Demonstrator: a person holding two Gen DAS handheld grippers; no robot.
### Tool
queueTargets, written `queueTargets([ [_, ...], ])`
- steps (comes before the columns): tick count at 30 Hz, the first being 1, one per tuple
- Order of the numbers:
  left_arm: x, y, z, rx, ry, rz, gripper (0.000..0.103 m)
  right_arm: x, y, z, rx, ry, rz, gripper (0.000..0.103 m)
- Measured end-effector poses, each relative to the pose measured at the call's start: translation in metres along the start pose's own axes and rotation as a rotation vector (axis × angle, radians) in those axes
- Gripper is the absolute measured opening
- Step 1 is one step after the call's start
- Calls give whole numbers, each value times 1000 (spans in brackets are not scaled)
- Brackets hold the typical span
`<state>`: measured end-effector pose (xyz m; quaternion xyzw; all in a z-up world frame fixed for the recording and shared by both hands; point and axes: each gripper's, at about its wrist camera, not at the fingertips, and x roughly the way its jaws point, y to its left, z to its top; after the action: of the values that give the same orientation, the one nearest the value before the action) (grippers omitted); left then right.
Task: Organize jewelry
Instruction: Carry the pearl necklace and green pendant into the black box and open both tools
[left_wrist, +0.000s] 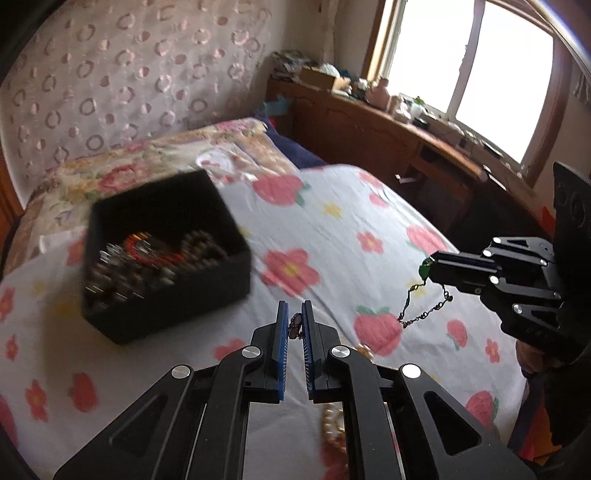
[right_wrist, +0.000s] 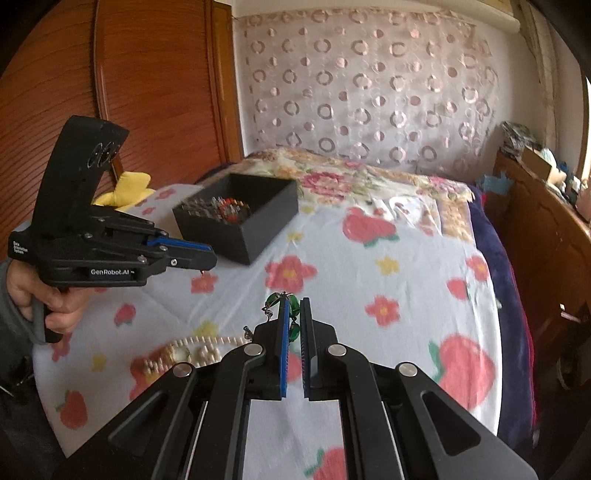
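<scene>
Left hand-held gripper (left_wrist: 296, 321) clamped on a small brownish trinket (left_wrist: 296, 326), right hand-held gripper (right_wrist: 294, 317) on a green-beaded chain (right_wrist: 293, 308).

Black box (right_wrist: 236, 225); white sheet (right_wrist: 351, 280) with pink flowers, red strawberries; green-beaded chain (right_wrist: 293, 308); blue pads (left_wrist: 283, 332); ringed pink curtain (right_wrist: 369, 92).

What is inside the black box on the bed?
The black box holds a blurry jumble of jewelry: dark beads and something red. Whatever lies beneath that pile is covered.
</scene>
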<state>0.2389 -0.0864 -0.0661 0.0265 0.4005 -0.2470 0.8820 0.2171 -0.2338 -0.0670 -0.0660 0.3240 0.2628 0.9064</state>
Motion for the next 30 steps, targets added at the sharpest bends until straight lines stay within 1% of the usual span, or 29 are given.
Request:
queueTargets([
  [6,-19,33,27,-24,-68,59,6,12,14,44,-55,-53,41,6],
  [11,-22,61,46,-46,-96,105,6,29,25,87,-90,-101,84,6],
  [15,-17,85,57,-77,-96,134,7,50,29,112,-103,-97,119,7],
  [20,-13,107,60,-120,-91,153,8,86,34,128,-130,-55,116,7],
  [22,-15,114,58,-142,-96,152,17,101,36,131,-134,-32,111,7],
  [23,-16,117,56,-153,-100,150,24,106,36,131,-135,-25,110,7],
  [24,-18,118,54,-158,-102,152,27,112,37,131,-136,-15,110,7],
  [27,-23,122,51,-167,-106,166,29,125,40,131,-142,6,99,8],
  [30,-29,122,49,-169,-111,173,30,130,42,131,-136,15,96,8],
])
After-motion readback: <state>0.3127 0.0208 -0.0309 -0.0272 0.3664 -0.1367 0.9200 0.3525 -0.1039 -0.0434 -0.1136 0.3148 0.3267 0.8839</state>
